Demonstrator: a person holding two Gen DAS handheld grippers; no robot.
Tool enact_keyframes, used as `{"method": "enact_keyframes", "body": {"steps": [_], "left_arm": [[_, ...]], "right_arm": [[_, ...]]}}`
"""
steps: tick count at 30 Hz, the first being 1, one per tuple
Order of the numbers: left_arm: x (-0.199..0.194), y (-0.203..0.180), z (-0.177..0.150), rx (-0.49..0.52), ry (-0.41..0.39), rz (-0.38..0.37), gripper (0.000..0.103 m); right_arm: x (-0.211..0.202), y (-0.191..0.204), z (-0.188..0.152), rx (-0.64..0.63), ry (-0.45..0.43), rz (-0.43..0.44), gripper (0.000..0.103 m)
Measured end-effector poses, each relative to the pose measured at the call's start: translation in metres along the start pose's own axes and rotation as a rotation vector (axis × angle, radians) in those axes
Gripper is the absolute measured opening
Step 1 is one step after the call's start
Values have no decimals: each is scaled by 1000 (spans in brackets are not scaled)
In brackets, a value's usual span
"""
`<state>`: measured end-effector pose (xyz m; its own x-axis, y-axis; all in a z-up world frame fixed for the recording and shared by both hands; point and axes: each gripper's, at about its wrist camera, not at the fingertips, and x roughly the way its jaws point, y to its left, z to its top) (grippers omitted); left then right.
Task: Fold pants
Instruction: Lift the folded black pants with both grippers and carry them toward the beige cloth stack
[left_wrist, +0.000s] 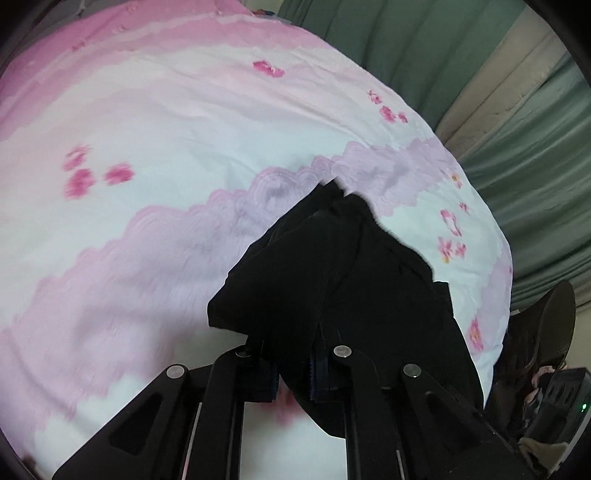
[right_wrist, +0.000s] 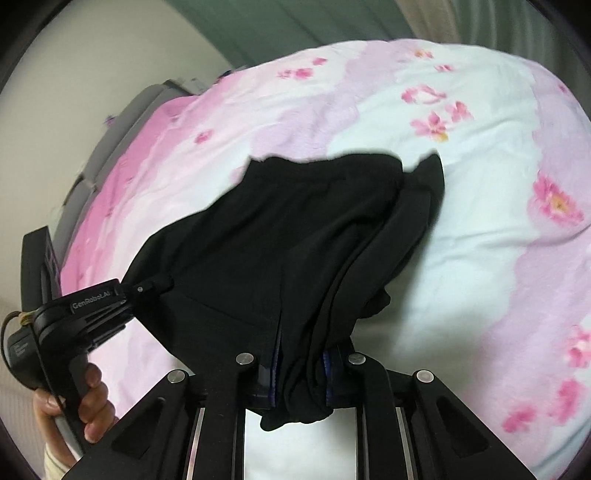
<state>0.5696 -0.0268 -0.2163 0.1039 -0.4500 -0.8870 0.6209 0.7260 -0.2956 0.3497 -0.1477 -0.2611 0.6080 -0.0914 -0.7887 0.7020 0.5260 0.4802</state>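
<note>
Hanging bunched between both grippers, black pants fill the centre of the right wrist view; fabric is plain matte black, several layers stacked, folds running down toward the lower centre of the frame. Far edge of the cloth, upper centre, touches or lies just above the bedspread, cannot tell which. Left wrist view: same pants in the centre and lower right, creased, one lobe drooping at centre left.

Right gripper, lower centre: jaws narrow, clamped on a thick wad of the pants, a knot of cloth poking out below the pads. Left gripper, lower centre of its own view: jaws nearly together, pinching a fold of the cloth. It also shows at middle left of the right wrist view, fingertips buried in the pants' edge, held by a hand at lower left.

Bedspread is pink-and-white with pink flowers, scalloped bands. Green curtain in the upper right of the left view.
</note>
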Motion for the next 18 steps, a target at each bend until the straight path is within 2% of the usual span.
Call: {"method": "enact_keyframes", "body": {"steps": [4,10,18], "left_arm": [[-44,-11,-35,-17,-30,28,12],[-113,-26,-86,-114,-107,24,12],[-221,-20,-169,-275,-242,42,12]], "right_arm": [[-38,6,-11,-77,48,31,18],[-91,12,-18,-181,92,77,18],[-178,41,-47,-380,131,208,18]]}}
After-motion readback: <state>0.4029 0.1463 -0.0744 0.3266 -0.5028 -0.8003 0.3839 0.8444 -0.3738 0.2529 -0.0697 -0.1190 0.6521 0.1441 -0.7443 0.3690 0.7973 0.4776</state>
